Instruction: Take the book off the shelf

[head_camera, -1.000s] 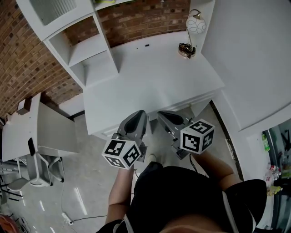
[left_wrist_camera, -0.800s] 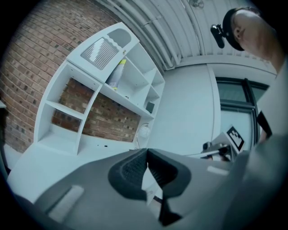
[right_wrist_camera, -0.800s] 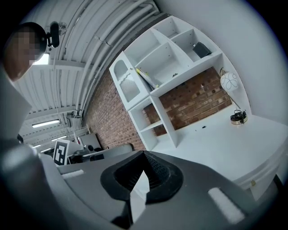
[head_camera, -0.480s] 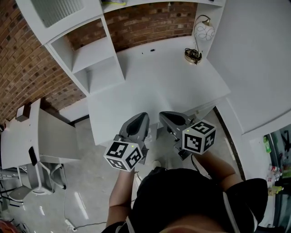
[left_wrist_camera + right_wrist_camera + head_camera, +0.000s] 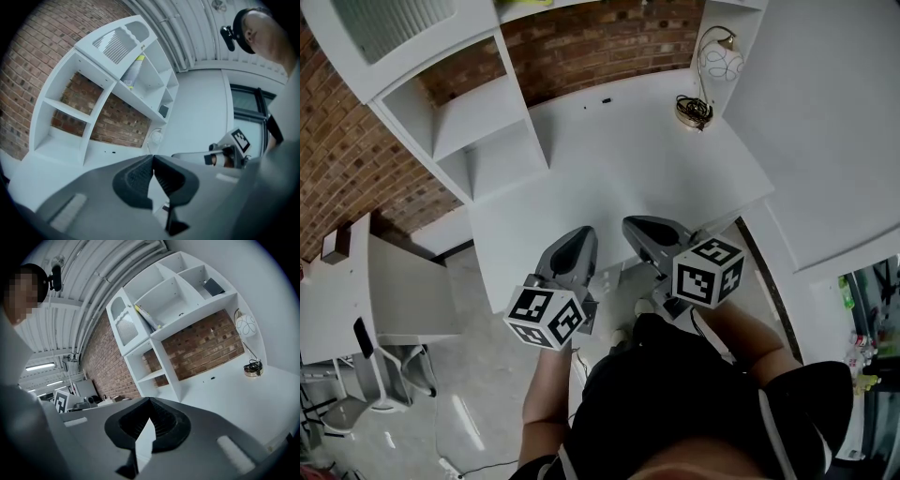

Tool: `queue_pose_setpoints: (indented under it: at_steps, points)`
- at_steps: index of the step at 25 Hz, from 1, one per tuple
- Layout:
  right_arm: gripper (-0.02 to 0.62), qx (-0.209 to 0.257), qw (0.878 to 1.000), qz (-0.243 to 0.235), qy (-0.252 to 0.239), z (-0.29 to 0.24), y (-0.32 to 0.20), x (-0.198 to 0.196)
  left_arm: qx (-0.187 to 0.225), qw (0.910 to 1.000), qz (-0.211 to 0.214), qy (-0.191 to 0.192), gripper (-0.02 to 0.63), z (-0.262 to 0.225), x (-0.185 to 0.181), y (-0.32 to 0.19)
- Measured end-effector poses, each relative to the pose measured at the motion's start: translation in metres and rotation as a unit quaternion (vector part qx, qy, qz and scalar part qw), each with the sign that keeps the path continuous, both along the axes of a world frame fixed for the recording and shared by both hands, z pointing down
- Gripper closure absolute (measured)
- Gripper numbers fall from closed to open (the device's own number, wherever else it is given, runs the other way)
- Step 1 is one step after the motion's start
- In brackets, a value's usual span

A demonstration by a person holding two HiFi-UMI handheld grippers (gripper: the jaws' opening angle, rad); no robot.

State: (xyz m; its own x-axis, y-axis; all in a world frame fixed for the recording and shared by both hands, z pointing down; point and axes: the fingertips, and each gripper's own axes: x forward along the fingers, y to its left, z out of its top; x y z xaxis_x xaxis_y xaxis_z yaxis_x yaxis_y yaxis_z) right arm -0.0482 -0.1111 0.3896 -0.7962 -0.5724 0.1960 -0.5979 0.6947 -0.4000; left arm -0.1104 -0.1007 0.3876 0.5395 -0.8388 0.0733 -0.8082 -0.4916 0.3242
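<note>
Jaws of left gripper (image 5: 583,232) and right gripper (image 5: 630,223) pressed together, holding nothing; both reach further over the white desk (image 5: 609,159) than a second ago.

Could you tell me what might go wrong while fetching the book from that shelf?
Both the left gripper and the right gripper are shut and empty; reaching in so would likely push the book, not grasp it.
The book leans tilted in a high compartment; a nudge might tip it out.
The table lamp stands under the shelves at right; a reaching arm could knock it.
</note>
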Motion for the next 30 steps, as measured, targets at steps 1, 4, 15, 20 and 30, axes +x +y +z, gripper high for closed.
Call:
queue_pose_setpoints:
  at_steps: [1,4,15,20,30]
  points:
    - [0.597,0.004,1.0,-0.002,-0.002,-0.002,-0.006,0.001,0.004,1.0,-0.002,-0.001,0.6,-0.003,0.001,-0.006]
    - [0.597,0.02,1.0,-0.007,-0.004,-0.009,-0.022,0.007,0.016,0.9998,-0.007,-0.01,0.6,-0.011,0.007,-0.021]
    - [0.597,0.055,0.998,-0.037,-0.017,-0.036,-0.086,0.026,0.055,0.997,-0.037,-0.041,0.6,-0.043,0.031,-0.081]
    - [0.597,0.065,0.996,-0.056,-0.023,-0.043,-0.109,0.038,0.057,0.9956,-0.052,-0.052,0.6,-0.047,0.046,-0.103]
    - [0.597,0.102,0.99,-0.094,-0.027,-0.064,-0.127,0.033,0.054,0.9916,-0.093,-0.072,0.6,-0.055,0.047,-0.115]
